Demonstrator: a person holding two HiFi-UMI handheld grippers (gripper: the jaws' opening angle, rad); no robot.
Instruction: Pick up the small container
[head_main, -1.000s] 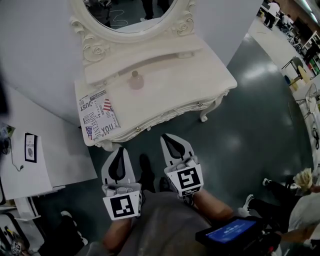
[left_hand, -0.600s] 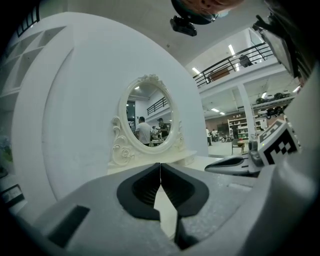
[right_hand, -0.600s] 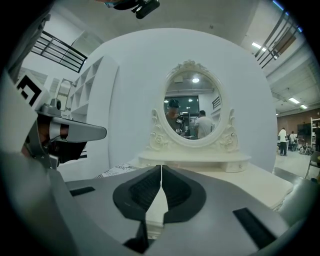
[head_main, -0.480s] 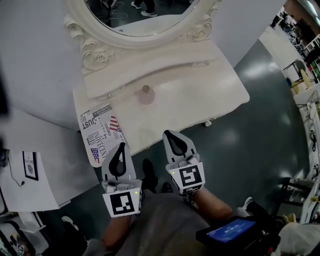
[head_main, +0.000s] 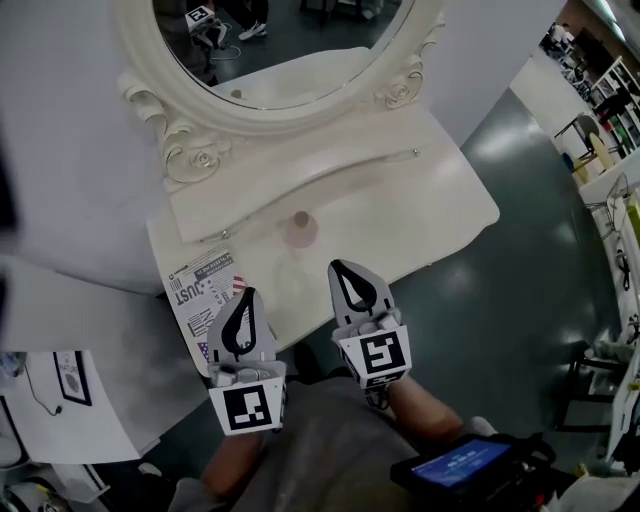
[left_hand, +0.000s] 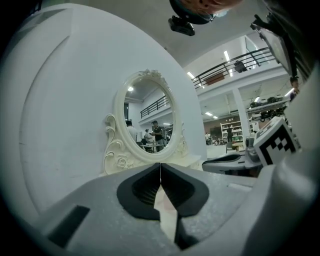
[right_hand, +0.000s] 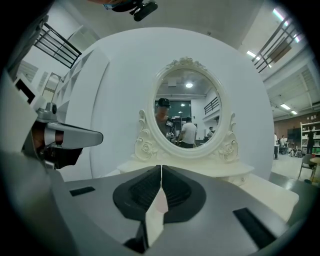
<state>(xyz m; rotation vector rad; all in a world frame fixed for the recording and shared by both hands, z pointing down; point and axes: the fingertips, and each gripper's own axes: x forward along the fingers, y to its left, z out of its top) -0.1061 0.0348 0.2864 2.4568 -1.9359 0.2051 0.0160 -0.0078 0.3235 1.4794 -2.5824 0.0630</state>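
The small pale-pink knobbed container (head_main: 300, 229) stands upright on the cream carved dressing table (head_main: 440, 200), below its oval ornate-framed mirror (head_main: 290, 40) and apart from a printed leaflet (head_main: 198, 292). The left gripper (head_main: 246, 297) and right gripper (head_main: 342, 268) hover at the table's near edge, jaws pressed together and empty, apparently on approach. The right is nearer, so it is the likelier picker.
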